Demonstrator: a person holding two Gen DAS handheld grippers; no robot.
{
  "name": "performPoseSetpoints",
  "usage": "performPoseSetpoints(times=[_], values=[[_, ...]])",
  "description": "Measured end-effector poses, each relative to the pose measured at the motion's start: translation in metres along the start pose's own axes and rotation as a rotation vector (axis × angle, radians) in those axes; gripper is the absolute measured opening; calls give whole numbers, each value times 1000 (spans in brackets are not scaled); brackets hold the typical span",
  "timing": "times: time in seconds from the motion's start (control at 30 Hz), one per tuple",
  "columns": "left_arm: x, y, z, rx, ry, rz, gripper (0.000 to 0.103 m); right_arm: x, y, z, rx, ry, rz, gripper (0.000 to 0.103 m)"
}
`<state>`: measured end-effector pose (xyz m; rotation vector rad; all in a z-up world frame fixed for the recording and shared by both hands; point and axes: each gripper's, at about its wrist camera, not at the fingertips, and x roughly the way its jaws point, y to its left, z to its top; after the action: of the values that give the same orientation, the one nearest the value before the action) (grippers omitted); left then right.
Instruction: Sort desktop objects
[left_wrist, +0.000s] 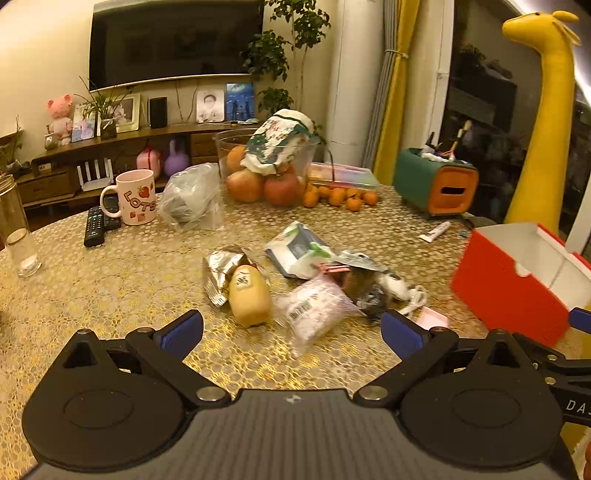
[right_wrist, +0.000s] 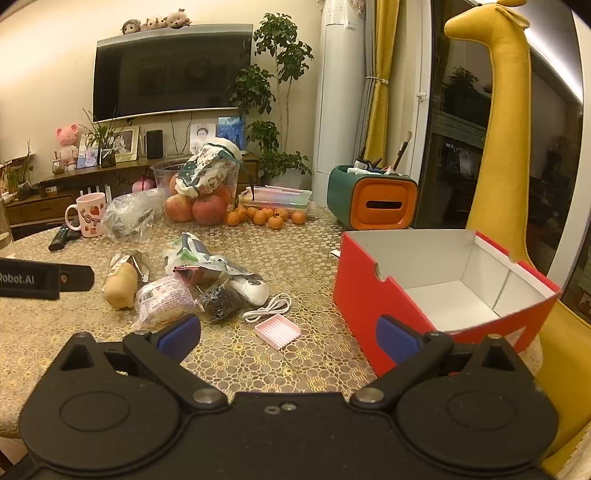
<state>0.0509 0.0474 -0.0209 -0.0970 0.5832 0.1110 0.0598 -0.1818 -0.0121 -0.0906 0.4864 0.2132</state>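
Note:
A heap of small items lies mid-table: a yellow squishy toy (left_wrist: 249, 295) (right_wrist: 120, 286), a foil wrapper (left_wrist: 221, 269), a pink-printed packet (left_wrist: 317, 308) (right_wrist: 162, 301), a white-green pouch (left_wrist: 299, 251) (right_wrist: 188, 251), a white device with cable (right_wrist: 255, 290), a dark packet (right_wrist: 219, 299) and a flat pink lid (right_wrist: 277, 331). An empty red box (right_wrist: 436, 291) (left_wrist: 517, 280) stands to the right. My left gripper (left_wrist: 291, 332) is open, empty, just before the heap. My right gripper (right_wrist: 288, 334) is open, empty, between the pink lid and the box.
At the back stand a fruit bowl (left_wrist: 266, 166), tangerines (left_wrist: 340, 195), a pink mug (left_wrist: 135, 197), a remote (left_wrist: 96, 225), a plastic bag (left_wrist: 192, 197), a glass bottle (left_wrist: 16, 229) and a green-orange organizer (left_wrist: 436, 184). A tube (left_wrist: 436, 231) lies near it. A yellow giraffe (right_wrist: 506, 129) stands right.

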Motion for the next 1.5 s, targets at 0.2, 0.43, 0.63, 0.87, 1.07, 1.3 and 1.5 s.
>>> performPoseSetpoints(times=[0.2,0.43,0.63,0.87,1.07,1.3,1.5], values=[[25,11,6,0,-4,41,103,29,2,2,-13,15,7,101],[64,22,12,17,2,92,103,63,3,1,-36,44,33,101],[103,23,11,57,36,113,102,96,3,-3,-66,76,38,100],[128,25,7,61,67,132,102,133,-1,-13,-90,139,56,94],[140,28,7,54,81,134,96,155,-9,-12,-73,156,85,89],[148,30,7,41,96,113,78,168,-14,-13,-57,188,117,82],[152,29,6,47,103,100,65,173,-14,-16,-60,203,134,76]])
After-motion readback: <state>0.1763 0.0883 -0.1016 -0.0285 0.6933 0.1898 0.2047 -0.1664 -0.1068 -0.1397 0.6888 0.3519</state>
